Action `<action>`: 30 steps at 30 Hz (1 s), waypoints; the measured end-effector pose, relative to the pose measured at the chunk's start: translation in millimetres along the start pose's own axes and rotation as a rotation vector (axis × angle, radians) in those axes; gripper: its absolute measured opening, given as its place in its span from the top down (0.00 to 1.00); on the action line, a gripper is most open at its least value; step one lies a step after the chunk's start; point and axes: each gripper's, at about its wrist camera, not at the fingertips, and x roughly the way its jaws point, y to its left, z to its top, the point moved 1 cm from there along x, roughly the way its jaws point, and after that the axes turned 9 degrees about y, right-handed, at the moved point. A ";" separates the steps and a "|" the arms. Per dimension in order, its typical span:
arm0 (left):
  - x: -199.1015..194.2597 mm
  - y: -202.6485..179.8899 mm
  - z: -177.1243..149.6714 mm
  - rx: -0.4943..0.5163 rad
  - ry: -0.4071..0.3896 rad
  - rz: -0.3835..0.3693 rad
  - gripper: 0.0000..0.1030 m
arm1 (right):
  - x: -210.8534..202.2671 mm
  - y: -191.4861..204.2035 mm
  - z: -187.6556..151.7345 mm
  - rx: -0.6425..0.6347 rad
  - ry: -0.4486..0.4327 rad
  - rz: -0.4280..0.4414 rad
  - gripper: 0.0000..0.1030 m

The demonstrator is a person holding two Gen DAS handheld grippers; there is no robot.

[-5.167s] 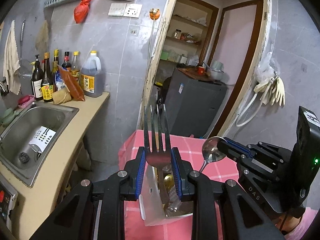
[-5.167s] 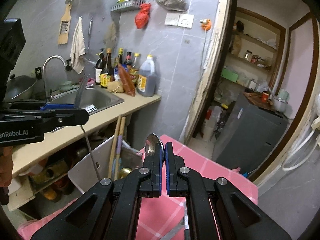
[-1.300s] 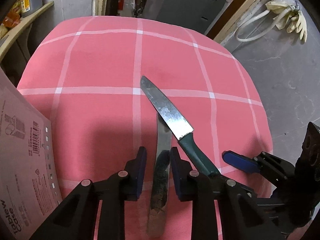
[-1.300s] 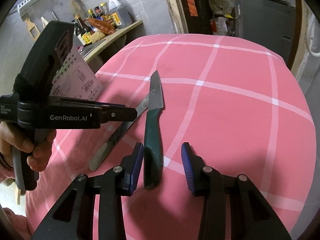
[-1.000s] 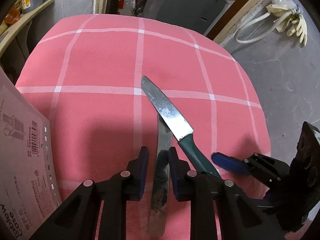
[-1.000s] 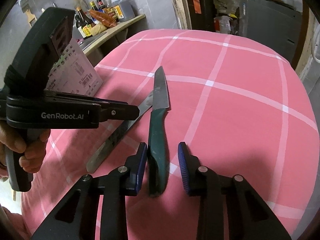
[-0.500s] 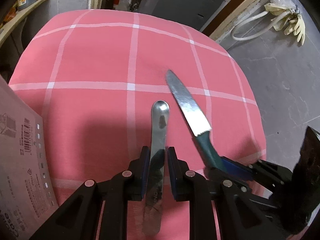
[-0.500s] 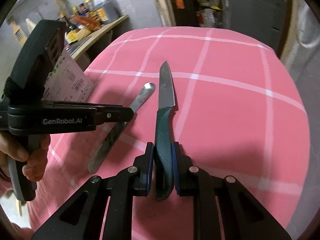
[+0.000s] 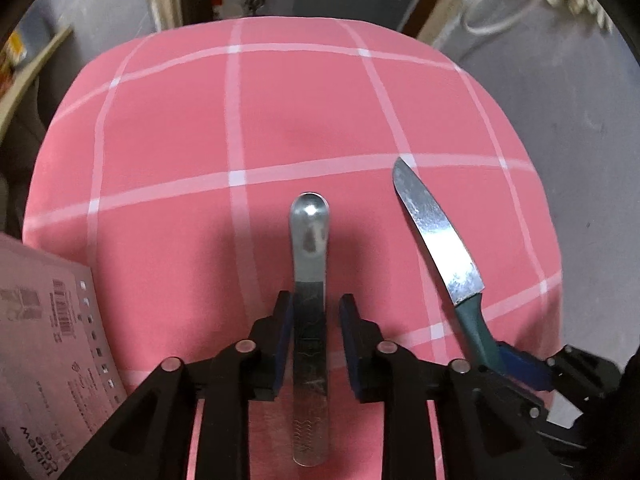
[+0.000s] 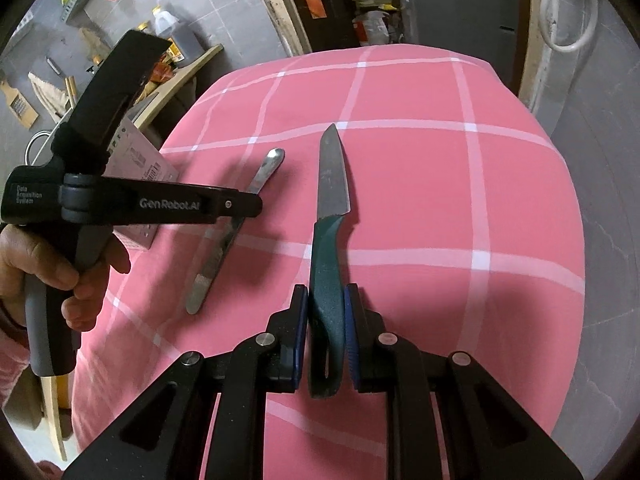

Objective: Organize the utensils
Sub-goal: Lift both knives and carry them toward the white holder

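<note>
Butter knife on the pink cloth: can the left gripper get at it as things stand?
Probably yes. The left gripper already straddles the butter knife, jaws open with a gap on the right; the green-handled knife lies clear.

Your work surface is a table (image 9: 168,128) covered in a pink cloth crossed by thin white grid lines, and it drops away at a rounded far edge. Lying flat on it you have a plain metal butter knife (image 9: 309,280), its rounded tip pointing away from you, and to its right, well apart from it, a green-handled knife (image 9: 440,236) with a pointed steel blade also pointing away. At your left edge of the cloth stands a printed cardboard box (image 9: 44,352), just beside the butter knife's side of the table.
</note>
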 end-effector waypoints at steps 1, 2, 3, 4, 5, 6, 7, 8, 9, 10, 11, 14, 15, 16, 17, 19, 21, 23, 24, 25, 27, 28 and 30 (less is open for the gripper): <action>0.5 -3.4 1.0 0.015 0.003 0.023 0.78 | 1.0 -0.8 -0.2 0.000 0.001 -0.002 0.85; 0.9 -7.0 1.8 0.028 0.006 0.045 0.78 | 1.6 -1.2 -0.7 0.002 0.003 -0.005 0.85; 1.2 -9.3 2.8 0.036 0.007 0.064 0.81 | 1.6 -1.5 -0.9 0.004 0.005 -0.008 0.85; 1.4 -11.5 3.1 0.048 0.006 0.101 0.85 | 2.0 -1.4 -0.2 0.006 0.004 -0.010 0.85; 1.2 -11.8 3.4 0.045 0.005 0.098 0.85 | 1.2 -0.6 -0.7 0.007 0.003 -0.012 0.85; 0.2 -8.7 3.3 0.025 0.004 0.074 0.85 | 0.2 0.3 -1.8 0.009 0.002 -0.015 0.85; -0.8 -5.7 2.7 0.007 0.007 0.046 0.85 | -0.2 -0.1 -2.7 0.012 0.002 -0.014 0.85; -1.8 -1.9 -0.2 -0.014 0.010 0.009 0.86 | 1.4 2.7 -2.5 0.017 0.004 -0.010 0.85; -1.5 1.1 -5.0 -0.038 0.012 -0.038 0.86 | -1.1 2.6 -6.4 0.025 0.004 -0.002 0.85; -3.1 4.6 -9.5 -0.053 0.005 -0.068 0.86 | -1.5 2.6 -7.6 0.030 0.003 0.005 0.85; -3.5 5.7 -13.7 -0.059 -0.001 -0.080 0.85 | -3.0 2.1 -10.9 0.036 0.002 0.015 0.85; -6.1 10.9 -29.0 -0.093 0.007 -0.169 0.85 | -3.1 1.0 -21.3 0.059 0.009 0.043 0.85; -7.2 11.2 -36.6 -0.094 0.009 -0.181 0.85 | -4.8 -0.1 -25.9 0.072 0.012 0.056 0.85; -8.2 11.1 -41.2 -0.092 0.008 -0.187 0.85 | -5.7 -1.2 -29.2 0.079 0.013 0.061 0.85; -10.4 11.6 -48.0 -0.091 0.002 -0.202 0.85 | -8.2 -1.7 -33.4 0.085 0.010 0.066 0.85; -12.8 14.2 -58.5 -0.100 -0.004 -0.226 0.85 | -12.5 -1.0 -40.7 0.090 0.005 0.075 0.85; -15.6 13.9 -67.6 -0.107 -0.014 -0.252 0.85 | -13.6 -0.2 -46.9 0.100 0.004 0.099 0.85; -17.6 12.8 -74.8 -0.103 -0.021 -0.264 0.85 | -10.5 0.0 -51.2 0.112 0.010 0.109 0.85; -13.5 15.3 -80.3 -0.098 -0.016 -0.268 0.85 | -8.4 0.3 -53.8 0.118 0.018 0.113 0.85; -12.3 14.3 -84.2 -0.096 -0.005 -0.268 0.85 | -5.6 1.4 -54.7 0.120 0.024 0.112 0.85; -11.3 6.5 -94.6 -0.097 -0.002 -0.268 0.85 | 2.5 6.7 -55.9 0.116 0.045 0.103 0.86; -11.2 7.7 -97.6 -0.100 0.002 -0.270 0.85 | 5.7 9.2 -56.1 0.115 0.053 0.100 0.86; -10.2 10.7 -98.5 -0.112 0.009 -0.264 0.85 | 10.3 11.2 -55.9 0.112 0.071 0.105 0.85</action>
